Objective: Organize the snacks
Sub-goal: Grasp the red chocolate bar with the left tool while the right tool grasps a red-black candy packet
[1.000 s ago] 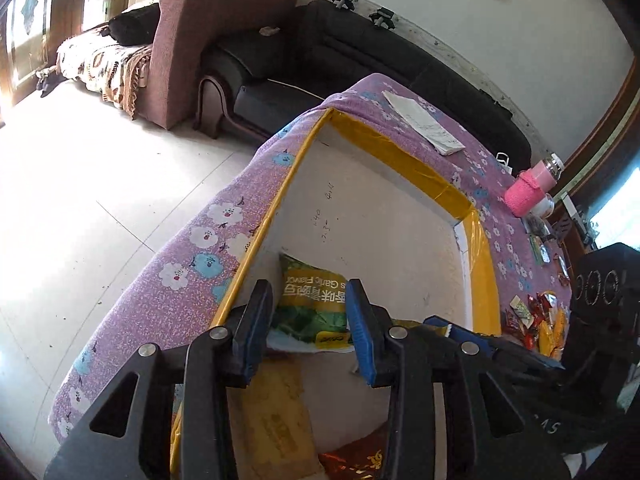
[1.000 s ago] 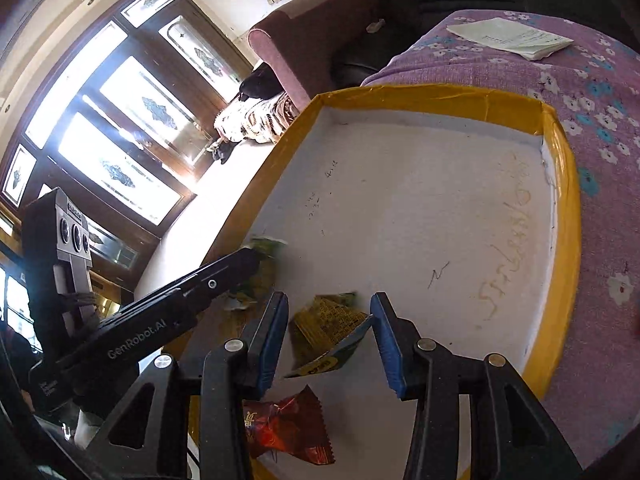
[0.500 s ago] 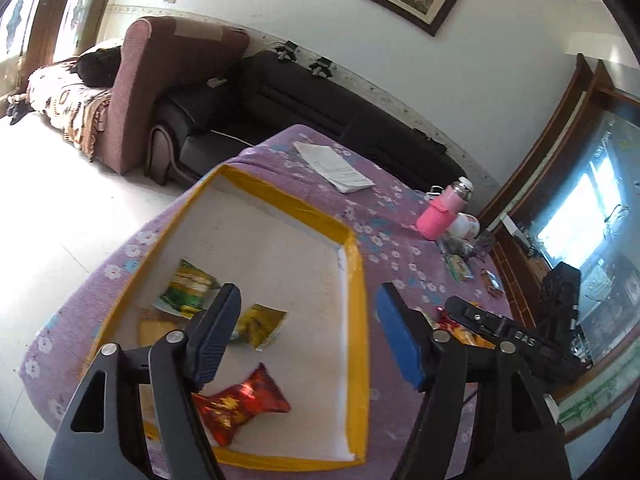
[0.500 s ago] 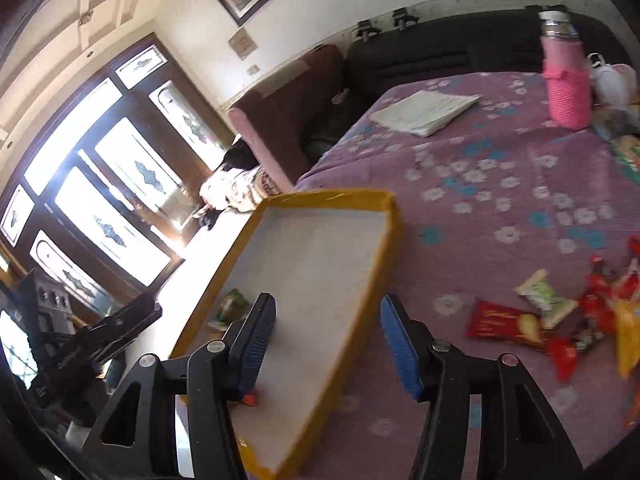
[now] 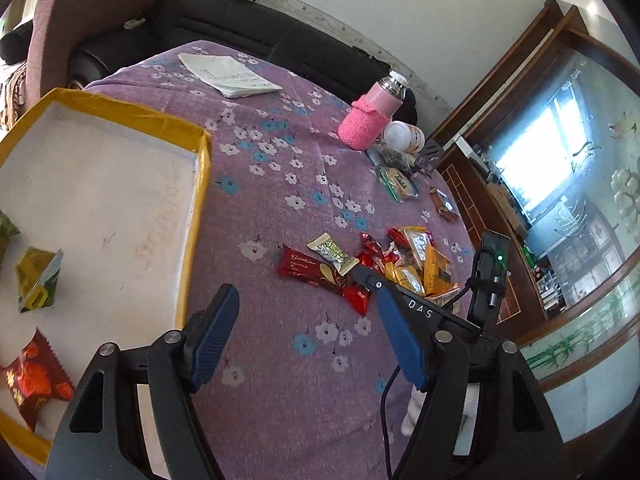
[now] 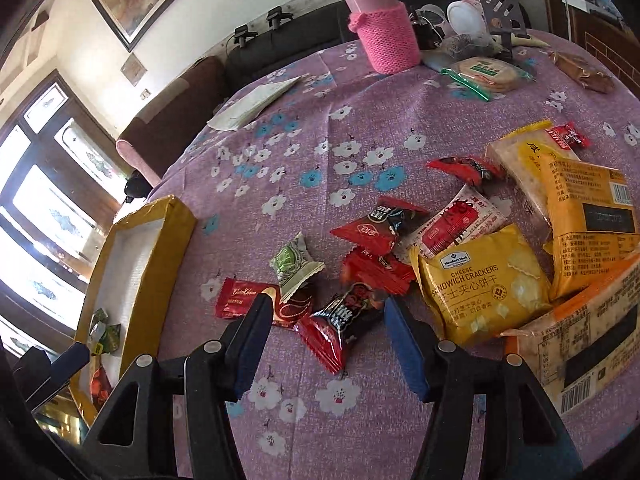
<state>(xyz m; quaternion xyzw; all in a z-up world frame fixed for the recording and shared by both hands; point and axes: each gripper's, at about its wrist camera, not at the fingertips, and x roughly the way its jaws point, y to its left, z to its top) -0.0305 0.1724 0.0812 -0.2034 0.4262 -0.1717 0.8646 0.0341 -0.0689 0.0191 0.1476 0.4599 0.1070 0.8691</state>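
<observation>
Hovering open-jawed right gripper (image 6: 324,340) over overlapping red packet (image 6: 340,328), risking pinching two neighbouring snacks together.

My left black two-finger gripper with blue ribbed pads (image 5: 308,334) tilts downward, its jaws standing wide apart with nothing between them. My right black two-finger gripper with blue pads (image 6: 324,344) also angles down, jaws parted and gripping nothing; its long black body shows just beyond my left one.
</observation>
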